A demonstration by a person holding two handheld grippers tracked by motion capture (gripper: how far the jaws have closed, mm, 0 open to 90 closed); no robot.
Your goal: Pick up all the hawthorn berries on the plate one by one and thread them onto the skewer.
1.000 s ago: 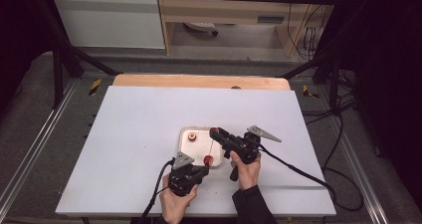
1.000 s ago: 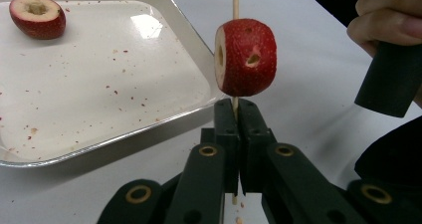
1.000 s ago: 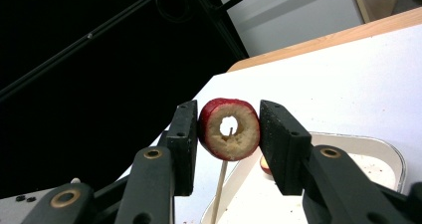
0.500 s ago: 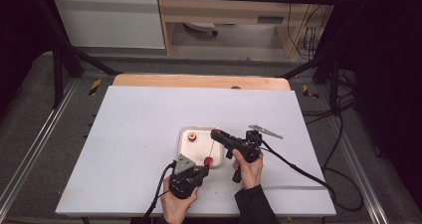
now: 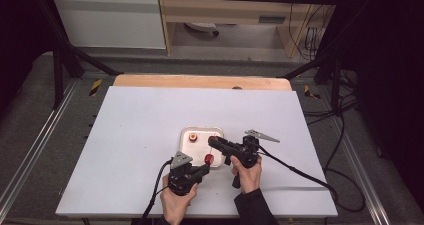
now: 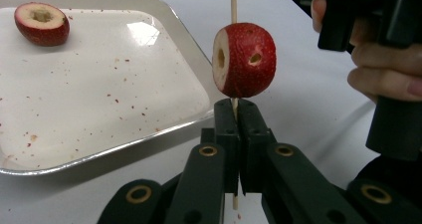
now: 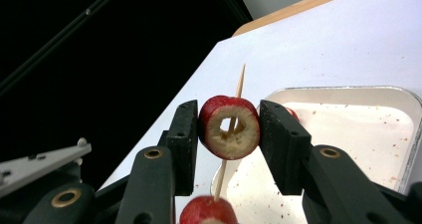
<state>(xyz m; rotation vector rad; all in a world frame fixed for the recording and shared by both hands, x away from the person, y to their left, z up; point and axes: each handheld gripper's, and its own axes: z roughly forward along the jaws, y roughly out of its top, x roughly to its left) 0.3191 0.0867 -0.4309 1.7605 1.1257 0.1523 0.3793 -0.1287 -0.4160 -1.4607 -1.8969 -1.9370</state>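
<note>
Fruit pieces, red-skinned, cored and pale inside, were threaded on a thin wooden skewer (image 6: 232,2) standing upright just off the tray's near right corner. The lower fruit piece (image 6: 244,59) was round, its skin finely speckled, with a small hole in its side and a flat cut face, and it sat on the stick just above the left gripper (image 6: 237,115), whose black jaws were pressed together on the skewer's lower end. The upper fruit ring (image 7: 229,127) showed a wide hollow centre with the stick running through it; the right gripper (image 7: 228,134) had its flat black pads clamped on the ring's two sides. A third cored fruit half (image 6: 42,23) lay alone at a far corner of the shallow white tray (image 6: 99,104), a smooth rounded rectangle with a metal rim, flecked with red crumbs. The tray rested near the front middle of the white desk (image 5: 140,130). Both hands came in from the desk's near edge, the left hand (image 5: 177,200) low, the right hand (image 5: 246,174) raised and angled leftward over the tray.
</note>
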